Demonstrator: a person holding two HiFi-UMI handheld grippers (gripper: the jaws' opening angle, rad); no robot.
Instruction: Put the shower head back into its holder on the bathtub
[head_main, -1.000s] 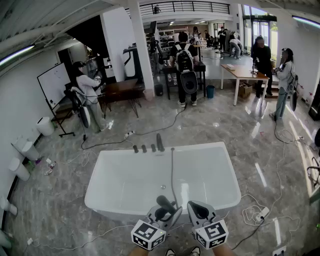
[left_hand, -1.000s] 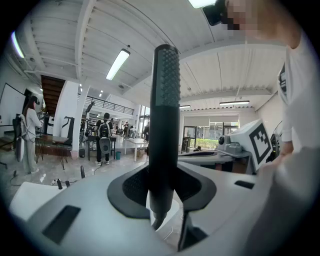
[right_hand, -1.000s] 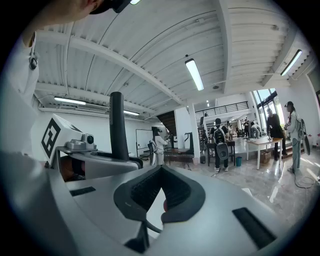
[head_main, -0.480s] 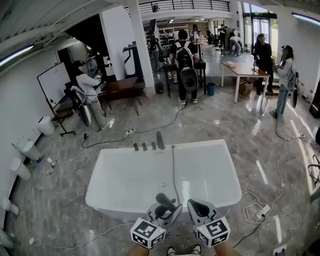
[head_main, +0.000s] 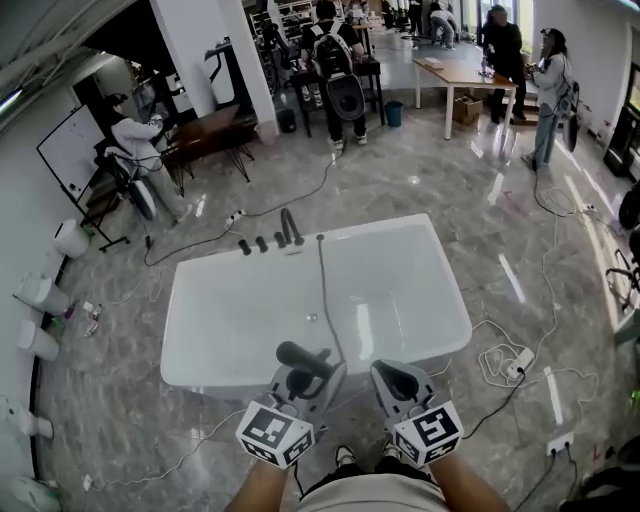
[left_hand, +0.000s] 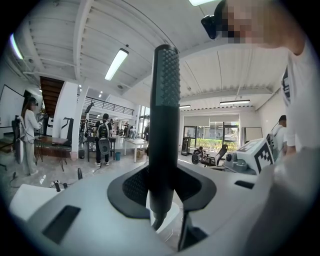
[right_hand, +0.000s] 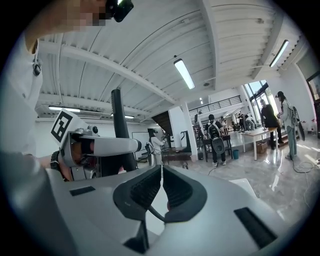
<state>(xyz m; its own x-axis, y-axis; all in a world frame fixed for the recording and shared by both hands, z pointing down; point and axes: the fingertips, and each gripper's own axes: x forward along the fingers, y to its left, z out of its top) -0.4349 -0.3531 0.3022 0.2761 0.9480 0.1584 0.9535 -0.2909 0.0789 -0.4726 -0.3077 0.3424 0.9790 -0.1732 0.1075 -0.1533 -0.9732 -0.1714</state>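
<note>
The shower head (left_hand: 164, 125), one dark slim stick with a dotted spray face, stands upright between the jaws of the left gripper (head_main: 303, 380), which are closed on its handle. It hangs over the near edge of the bathtub (head_main: 230, 320), about midway along that edge. Its hose (head_main: 322, 290) runs from the far edge across the tub to the handle's lower end.

The right gripper (right_hand: 161, 172) is just beside the left one, also at the near edge. Its jaws are drawn in to a thin slit with nothing gripped. Both bare forearms come in from the bottom of the head view. The two grippers point side by side, close to level, toward the tub, each with one marker cube.

On the tub's far edge stand three knobs (head_main: 262, 243) and one spout (head_main: 292, 228), left of where the hose starts. Which fitting is the holder I cannot tell.

Beyond the tub, cables trail over the marble floor (head_main: 420, 180). Four people stand clear in view, with others farther back too small to count. One wooden table (head_main: 460, 72) is at the far right.
</note>
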